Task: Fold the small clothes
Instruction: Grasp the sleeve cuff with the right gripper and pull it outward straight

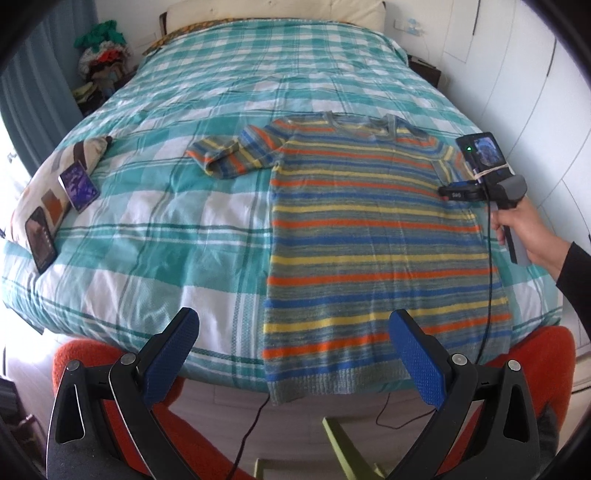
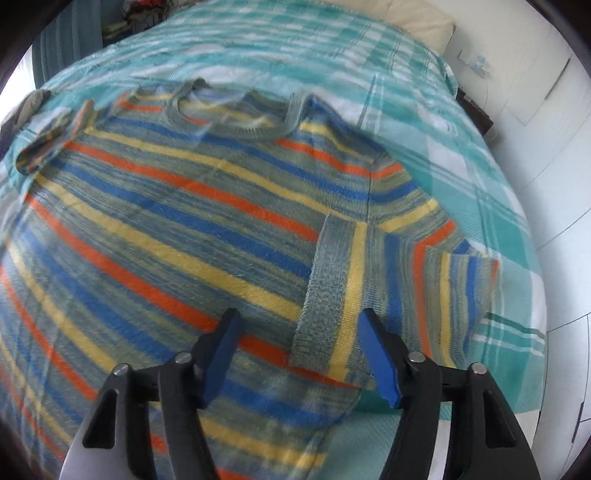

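- While a striped sweater [image 1: 369,236] lies flat on the checked bedspread [image 1: 177,236], its hem hangs just over the bed's near edge, above an orange chair [image 1: 546,347].
- The sweater takes the right half of the bed; the left half is bare cover, open up to the pillow [image 1: 273,11] at the head.
- One sleeve [image 1: 229,155] lies bunched on the cover beside the left shoulder; the other sleeve [image 2: 454,291] is turned in, its ribbed cuff [image 2: 325,288] resting on the body near the bed's right edge, just beside the white wall [image 1: 517,74].
- A patterned cushion [image 1: 55,184] sits at the bed's left edge with a purple card [image 1: 79,186] and a dark card [image 1: 40,240] on it; their print is too small to read.
- No brand or label shows on the knit.
- Left gripper [image 1: 295,332] hangs over the near edge, jaws wide, nothing between the blue, dimpled pads [image 1: 417,365].
- Right gripper [image 2: 299,332], in a hand [image 1: 524,236] with a black sleeve, points down at the cuff; its jaws stand apart on either side of the cuff, neither pad pressing it.
- The right-wrist view is blurred.
- The knit is soft and fuzzy, banded orange, yellow, blue and grey-green, with ribbed neck and hem.
- A black cable [image 1: 489,280] trails from the right gripper across the sweater and down past the edge.
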A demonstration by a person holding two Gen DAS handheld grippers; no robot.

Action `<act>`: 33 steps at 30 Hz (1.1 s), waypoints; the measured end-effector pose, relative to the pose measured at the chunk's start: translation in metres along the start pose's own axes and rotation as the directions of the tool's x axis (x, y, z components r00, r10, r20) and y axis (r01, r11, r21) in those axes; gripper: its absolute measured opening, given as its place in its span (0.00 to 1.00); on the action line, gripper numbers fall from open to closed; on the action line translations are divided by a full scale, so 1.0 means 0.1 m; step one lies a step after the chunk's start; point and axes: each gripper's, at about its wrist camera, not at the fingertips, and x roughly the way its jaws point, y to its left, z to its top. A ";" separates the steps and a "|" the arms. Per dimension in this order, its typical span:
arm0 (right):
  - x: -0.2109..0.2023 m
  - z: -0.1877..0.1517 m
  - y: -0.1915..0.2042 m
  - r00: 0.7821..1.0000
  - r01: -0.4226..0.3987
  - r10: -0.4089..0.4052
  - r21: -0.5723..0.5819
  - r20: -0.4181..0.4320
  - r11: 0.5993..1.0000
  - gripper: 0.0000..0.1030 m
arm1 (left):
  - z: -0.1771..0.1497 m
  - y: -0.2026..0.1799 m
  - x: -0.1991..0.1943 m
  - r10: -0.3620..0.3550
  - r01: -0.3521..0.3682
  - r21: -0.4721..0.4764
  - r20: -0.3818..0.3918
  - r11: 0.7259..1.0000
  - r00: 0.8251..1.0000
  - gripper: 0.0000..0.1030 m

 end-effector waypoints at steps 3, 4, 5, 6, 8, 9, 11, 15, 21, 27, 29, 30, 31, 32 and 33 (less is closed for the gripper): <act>-0.38 -0.10 -0.52 0.994 -0.010 -0.007 0.153 0.109 0.988 0.02 | 0.00 0.08 -0.01 0.005 -0.005 -0.020 0.003 1.000 1.000 0.99; -0.56 -0.20 -0.78 0.989 -0.018 -0.017 0.232 0.148 0.973 0.02 | 0.00 0.10 -0.01 0.002 -0.001 -0.024 0.002 1.000 1.000 0.99; -0.74 -0.33 -1.05 0.983 -0.032 -0.025 0.308 0.181 0.951 0.02 | 0.00 0.10 0.00 -0.004 0.004 -0.026 0.000 1.000 1.000 0.99; -0.89 -0.47 -1.33 0.978 -0.035 -0.047 0.380 0.203 0.924 0.02 | 0.01 0.09 0.01 -0.011 0.011 -0.027 -0.004 1.000 1.000 0.99; -1.09 -0.78 -1.83 0.971 -0.023 -0.101 0.505 0.216 0.863 0.02 | 0.01 0.04 0.02 -0.029 0.028 -0.022 -0.008 0.999 1.000 0.99; -1.12 -0.93 -2.04 0.973 -0.020 -0.113 0.555 0.204 0.831 0.02 | 0.02 0.00 0.02 -0.039 0.038 -0.014 -0.009 0.999 0.999 0.99; -1.10 -1.16 -2.35 0.980 -0.029 -0.100 0.629 0.169 0.777 0.02 | 0.03 -0.11 0.01 -0.055 0.055 0.007 -0.014 0.998 0.998 0.99; -0.91 -1.52 -2.68 0.989 -0.091 -0.028 0.749 0.145 0.656 0.02 | 0.07 -0.27 -0.10 -0.066 0.066 0.043 0.011 0.997 0.998 0.99; -0.82 -1.94 -2.58 0.996 -0.032 -0.051 0.793 0.079 0.609 0.02 | 0.06 -0.30 -0.12 -0.051 0.050 0.050 0.014 0.998 0.999 0.99; -0.78 -1.96 -2.47 0.987 0.087 -0.157 0.773 0.017 0.629 0.01 | -0.05 -0.21 0.02 -0.018 0.019 0.036 -0.017 0.999 1.000 0.99; -0.75 -1.95 -2.43 0.985 0.115 -0.175 0.752 0.001 0.649 0.01 | -0.07 -0.08 0.06 -0.020 0.021 0.007 -0.020 1.000 1.000 0.99; -0.76 -1.95 -2.41 0.981 0.133 -0.192 0.741 -0.005 0.658 0.00 | -0.07 0.02 0.09 -0.023 0.023 -0.018 -0.022 1.000 0.999 0.99; -0.77 -1.93 -2.38 0.978 0.150 -0.209 0.728 -0.009 0.669 0.00 | -0.07 0.14 0.13 -0.021 0.020 -0.046 -0.026 0.999 0.999 0.99; -0.78 -1.93 -2.36 0.975 0.159 -0.220 0.714 -0.008 0.682 0.01 | -0.05 0.26 0.17 -0.014 0.012 -0.071 -0.030 0.997 0.999 0.99; -0.79 -1.91 -2.34 0.975 0.163 -0.222 0.701 -0.006 0.695 0.09 | -0.02 0.42 0.21 -0.006 0.003 -0.099 -0.032 0.995 0.999 0.99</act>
